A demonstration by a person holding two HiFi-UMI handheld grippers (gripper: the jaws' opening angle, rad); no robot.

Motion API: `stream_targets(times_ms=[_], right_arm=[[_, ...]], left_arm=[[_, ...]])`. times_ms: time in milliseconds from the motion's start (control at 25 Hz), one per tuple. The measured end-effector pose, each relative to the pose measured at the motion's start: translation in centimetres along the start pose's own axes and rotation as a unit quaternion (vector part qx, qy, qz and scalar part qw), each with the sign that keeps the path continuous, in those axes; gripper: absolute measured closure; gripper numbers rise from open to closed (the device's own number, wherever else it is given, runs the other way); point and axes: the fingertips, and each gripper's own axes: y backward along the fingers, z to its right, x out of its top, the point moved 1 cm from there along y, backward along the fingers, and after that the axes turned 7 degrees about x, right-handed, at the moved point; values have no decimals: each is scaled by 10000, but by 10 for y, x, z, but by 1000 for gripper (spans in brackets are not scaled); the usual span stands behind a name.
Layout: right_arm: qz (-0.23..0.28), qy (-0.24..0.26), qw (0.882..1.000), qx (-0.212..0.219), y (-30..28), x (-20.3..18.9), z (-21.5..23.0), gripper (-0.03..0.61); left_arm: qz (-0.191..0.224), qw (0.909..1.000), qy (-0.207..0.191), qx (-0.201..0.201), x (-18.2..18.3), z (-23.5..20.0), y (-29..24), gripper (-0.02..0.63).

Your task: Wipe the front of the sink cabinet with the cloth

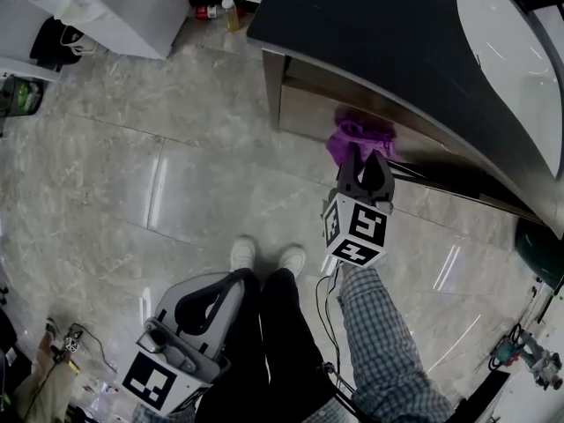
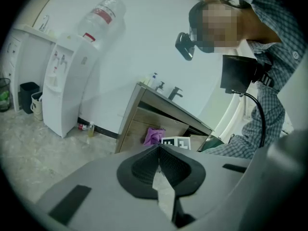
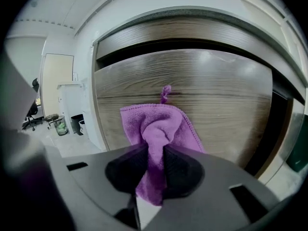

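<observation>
L gripper [image 2: 159,163] low at 7 o'clock, jaws together, nothing btwn. R gripper [image 3: 154,170] clamped on purple cloth [image 3: 156,121], bunched against cabinet front [image 3: 216,95] at 1 o'clock. Risk: narrow pinch, so drag on wood may pull cloth free, or jaw tips scrape the panel.

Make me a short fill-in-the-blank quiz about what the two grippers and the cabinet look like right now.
1. The right gripper is shut on a ____ cloth.
2. The cabinet front behind the cloth has a ____ grain.
3. The left gripper, jaws together, holds ____.
Missing words: purple; wood; nothing.
</observation>
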Motion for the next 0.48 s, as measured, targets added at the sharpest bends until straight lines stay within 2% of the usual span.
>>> stream_targets(times_ms=[480], right_arm=[[-71, 190, 9981, 587, -31, -2, -72, 500]], left_arm=[[199, 9994, 150, 225, 3, -23, 18, 601]])
